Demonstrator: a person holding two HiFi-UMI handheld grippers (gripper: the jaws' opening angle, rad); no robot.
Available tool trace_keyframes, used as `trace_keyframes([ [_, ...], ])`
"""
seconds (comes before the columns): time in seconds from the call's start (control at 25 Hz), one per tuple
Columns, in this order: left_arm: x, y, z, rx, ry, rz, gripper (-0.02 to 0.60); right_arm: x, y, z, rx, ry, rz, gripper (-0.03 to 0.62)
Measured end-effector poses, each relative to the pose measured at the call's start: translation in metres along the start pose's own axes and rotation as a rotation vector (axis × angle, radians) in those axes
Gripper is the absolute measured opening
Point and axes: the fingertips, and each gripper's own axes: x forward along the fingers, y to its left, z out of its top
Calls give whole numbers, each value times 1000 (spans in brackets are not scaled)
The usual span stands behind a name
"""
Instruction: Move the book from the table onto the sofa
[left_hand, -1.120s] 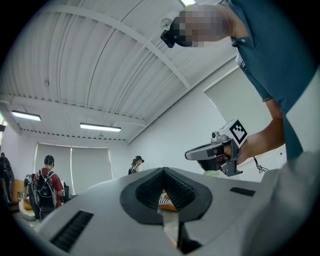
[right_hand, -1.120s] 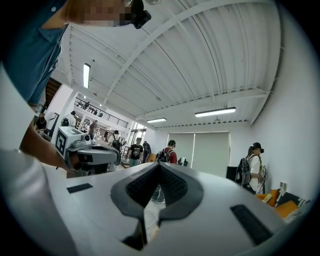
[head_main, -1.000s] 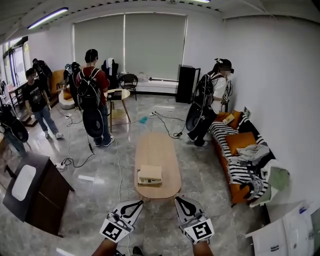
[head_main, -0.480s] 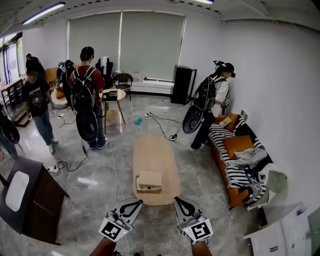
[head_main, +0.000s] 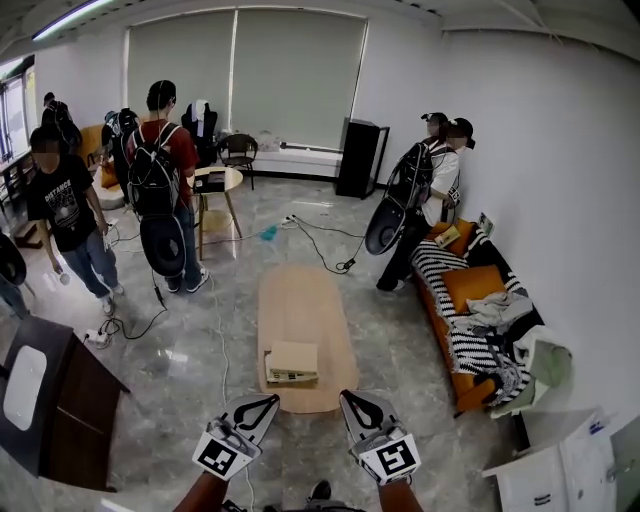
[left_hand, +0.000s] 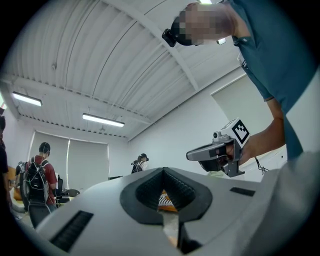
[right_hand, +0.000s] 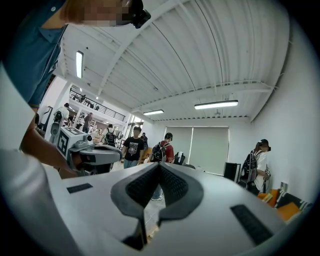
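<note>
We judge this the approach: left gripper (head_main: 262, 408) and right gripper (head_main: 356, 405), clenched empty, hover at bottom centre below the book (head_main: 291, 362). Next we must open them.

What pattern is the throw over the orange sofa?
Black-and-white stripes cover the fabric throw; the head view shows it best.

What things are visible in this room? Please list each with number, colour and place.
book: one, beige, near end of the coffee table
coffee table: one, light wood, centre of the floor
sofa: one, orange, along the right wall
cabinet: one, dark, lower left
round table: one, light wood, back left
cables: several, dark, on the floor
people: at least five, standing, back left and beside the sofa
left tongs: one, grey, shut and empty, bottom centre
right tongs: one, grey, shut and empty, bottom centre
</note>
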Motion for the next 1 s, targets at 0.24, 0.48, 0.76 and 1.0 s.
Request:
trace_keyframes([
  [0.24,42,12,-17,8,33,32,3,25,-42,-20,20,-14,44,14],
  [0.48,99,14,-30,23,62,59,3,38,-88,-33,44,-22,104,14],
  [0.76,145,15,-46,25,87,82,3,45,-132,-49,59,-27,133,14],
  [1.0,174,22,-62,18,112,74,3,52,-163,-76,89,-31,111,14],
])
